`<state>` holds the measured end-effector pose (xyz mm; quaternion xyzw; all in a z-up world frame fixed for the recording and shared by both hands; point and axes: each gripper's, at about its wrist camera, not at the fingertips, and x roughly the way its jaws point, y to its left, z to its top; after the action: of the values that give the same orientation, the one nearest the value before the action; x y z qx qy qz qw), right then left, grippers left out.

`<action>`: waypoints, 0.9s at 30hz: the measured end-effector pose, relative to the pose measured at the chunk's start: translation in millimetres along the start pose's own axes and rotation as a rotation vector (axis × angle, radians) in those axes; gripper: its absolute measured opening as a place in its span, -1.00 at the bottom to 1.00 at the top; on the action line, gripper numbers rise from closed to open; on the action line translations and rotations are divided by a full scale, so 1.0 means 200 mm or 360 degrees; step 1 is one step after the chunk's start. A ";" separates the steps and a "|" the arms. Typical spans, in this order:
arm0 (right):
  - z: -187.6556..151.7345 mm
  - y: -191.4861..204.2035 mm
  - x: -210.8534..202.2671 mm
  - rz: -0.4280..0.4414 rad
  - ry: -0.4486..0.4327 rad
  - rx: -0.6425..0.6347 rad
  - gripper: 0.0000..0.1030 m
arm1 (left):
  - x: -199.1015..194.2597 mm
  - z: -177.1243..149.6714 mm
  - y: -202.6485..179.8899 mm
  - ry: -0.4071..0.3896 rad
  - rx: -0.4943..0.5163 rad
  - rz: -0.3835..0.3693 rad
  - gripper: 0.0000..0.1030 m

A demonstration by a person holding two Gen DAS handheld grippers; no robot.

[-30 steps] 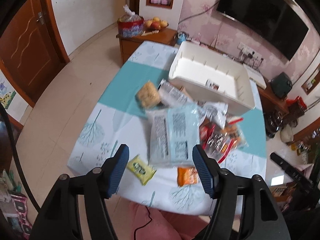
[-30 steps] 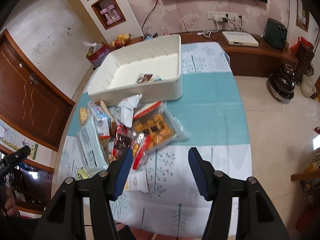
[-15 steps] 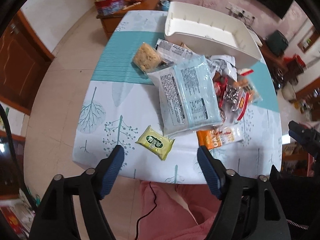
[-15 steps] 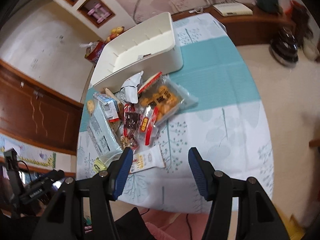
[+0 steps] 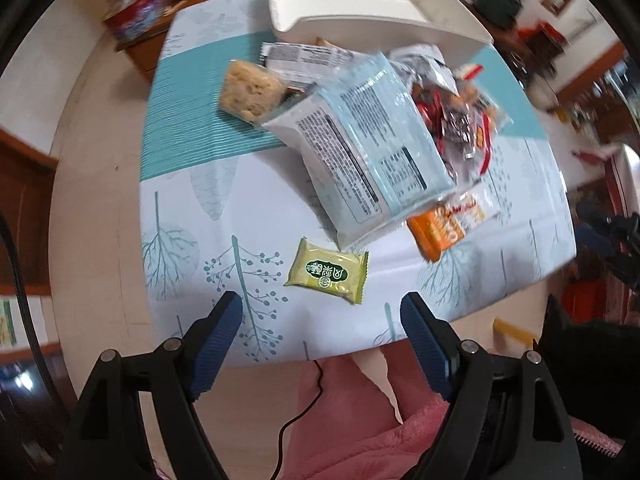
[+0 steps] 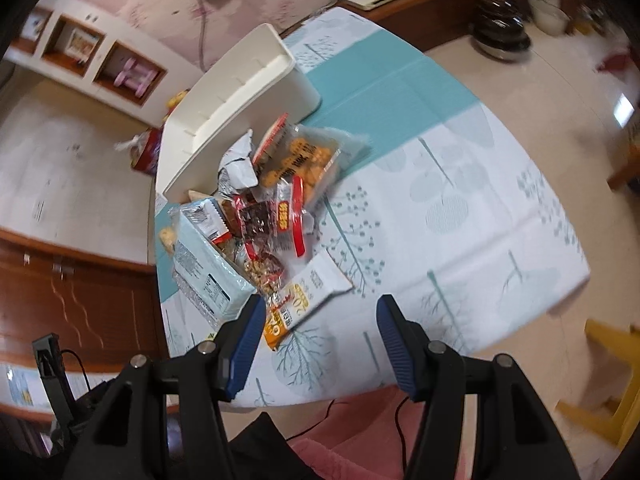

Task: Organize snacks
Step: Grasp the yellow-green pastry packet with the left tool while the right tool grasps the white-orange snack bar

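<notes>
A pile of snack packets lies on the tablecloth in front of a white bin (image 5: 372, 12), which also shows in the right wrist view (image 6: 236, 96). A small green packet (image 5: 326, 276) lies nearest, just ahead of my left gripper (image 5: 322, 316), which is open and empty. Behind it is a large pale blue pack (image 5: 360, 148), an orange packet (image 5: 444, 228), a crumbly rice cake (image 5: 252, 92) and red wrappers (image 5: 460, 120). My right gripper (image 6: 320, 314) is open and empty, just short of the orange packet (image 6: 300, 308). A clear bag of orange crackers (image 6: 300, 160) lies by the bin.
The table's near edge (image 5: 360, 352) is just under both grippers, with a pink garment (image 5: 352, 420) below it. A wooden side table with fruit and a red tin (image 5: 136, 12) stands beyond the far left corner. A yellow stool (image 6: 608, 364) stands right of the table.
Both grippers have dropped lower and closer to the near end of the table and tilted down. The snacks and bin have not moved. Both jaws stayed open.
</notes>
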<state>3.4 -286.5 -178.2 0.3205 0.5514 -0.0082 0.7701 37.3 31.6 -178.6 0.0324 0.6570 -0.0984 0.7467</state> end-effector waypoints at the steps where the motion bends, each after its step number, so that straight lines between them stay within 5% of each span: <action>1: -0.02 0.00 0.01 -0.0003 -0.0005 0.0031 0.12 | 0.01 0.00 0.00 0.0004 0.0029 -0.0003 0.56; 13: -0.19 0.02 0.16 -0.0049 -0.0004 0.0422 0.12 | 0.26 0.07 -0.03 0.0239 0.0432 -0.0120 0.56; 27: -0.15 0.03 0.41 0.0015 0.0093 0.0800 0.12 | 0.62 0.11 -0.09 0.0521 0.0553 -0.0141 0.56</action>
<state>12.6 -239.6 -250.8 0.5046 0.5527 -0.1324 0.6499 69.1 -2.6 -296.8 0.1471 0.7433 -0.2360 0.6084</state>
